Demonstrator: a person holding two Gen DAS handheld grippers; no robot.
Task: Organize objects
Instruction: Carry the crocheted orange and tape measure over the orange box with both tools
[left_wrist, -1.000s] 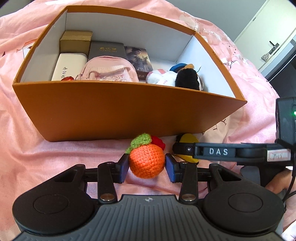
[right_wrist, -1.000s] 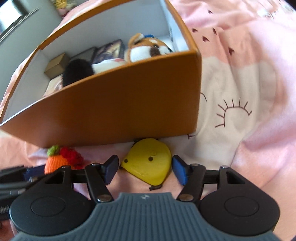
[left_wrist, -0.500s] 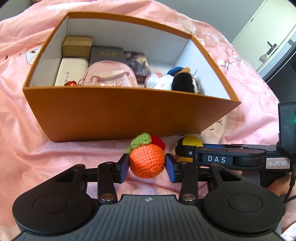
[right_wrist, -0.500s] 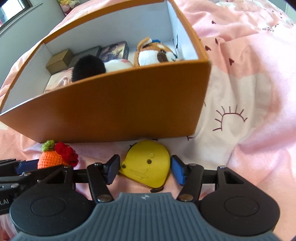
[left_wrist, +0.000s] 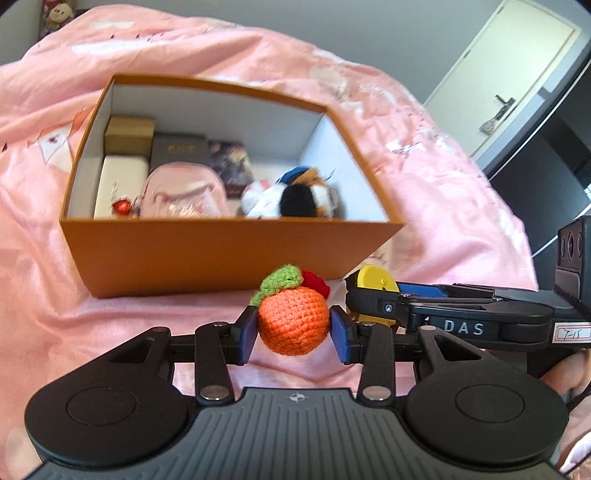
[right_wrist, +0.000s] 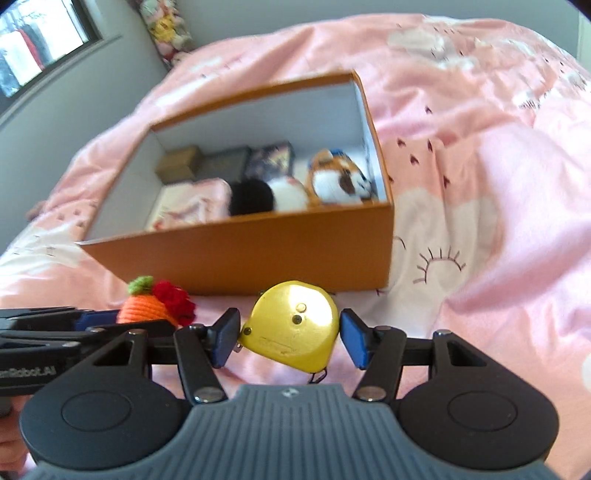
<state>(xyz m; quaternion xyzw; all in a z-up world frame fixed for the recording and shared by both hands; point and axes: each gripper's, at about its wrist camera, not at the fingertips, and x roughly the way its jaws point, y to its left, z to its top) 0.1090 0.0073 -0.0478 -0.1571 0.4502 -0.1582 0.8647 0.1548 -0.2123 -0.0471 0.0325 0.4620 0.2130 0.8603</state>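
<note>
- Left hand-held gripper (left_wrist: 293, 328) stays clamped on the crochet orange (left_wrist: 293, 320), now lifted off the bed (left_wrist: 33, 192).
- Right hand-held gripper (right_wrist: 288, 338), tightened onto the yellow tape measure (right_wrist: 291, 328), has risen too.
- Both items now hang before the orange box (left_wrist: 221, 254), probably their destination.

Counted: one orange box (left_wrist: 221, 258); one crocheted orange (left_wrist: 293, 320); one yellow tape measure (right_wrist: 291, 328); one plush toy (left_wrist: 291, 197); one pink pouch (left_wrist: 184, 194); two grippers, left gripper (left_wrist: 293, 328) and right gripper (right_wrist: 288, 338).
</note>
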